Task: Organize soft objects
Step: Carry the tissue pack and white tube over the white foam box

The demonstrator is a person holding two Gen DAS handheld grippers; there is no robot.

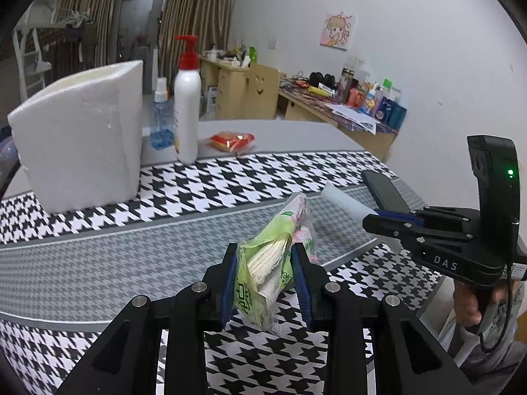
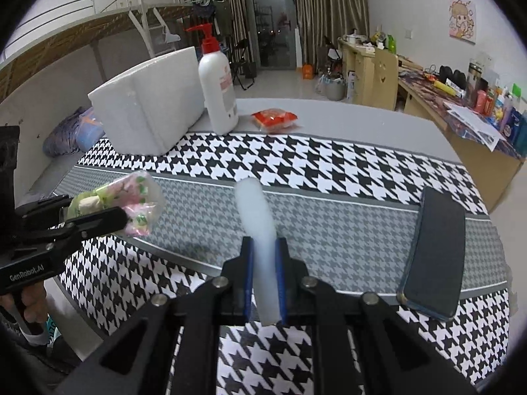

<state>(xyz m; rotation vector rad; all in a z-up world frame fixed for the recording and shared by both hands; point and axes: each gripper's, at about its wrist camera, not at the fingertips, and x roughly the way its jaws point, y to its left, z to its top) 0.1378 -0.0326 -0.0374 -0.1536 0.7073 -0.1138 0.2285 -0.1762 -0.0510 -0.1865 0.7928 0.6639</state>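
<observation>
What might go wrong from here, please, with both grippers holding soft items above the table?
The left gripper pinches the tissue pack near one end, so its crinkled wrapper may slip. The white foam stick juts far beyond the right gripper and could swing into the smartphone lying nearby.

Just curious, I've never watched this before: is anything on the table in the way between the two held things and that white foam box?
Nothing visible. The tissue pack and foam strip are held above bare cloth; the foam box lies beyond. The bottle stands beside it.
</observation>
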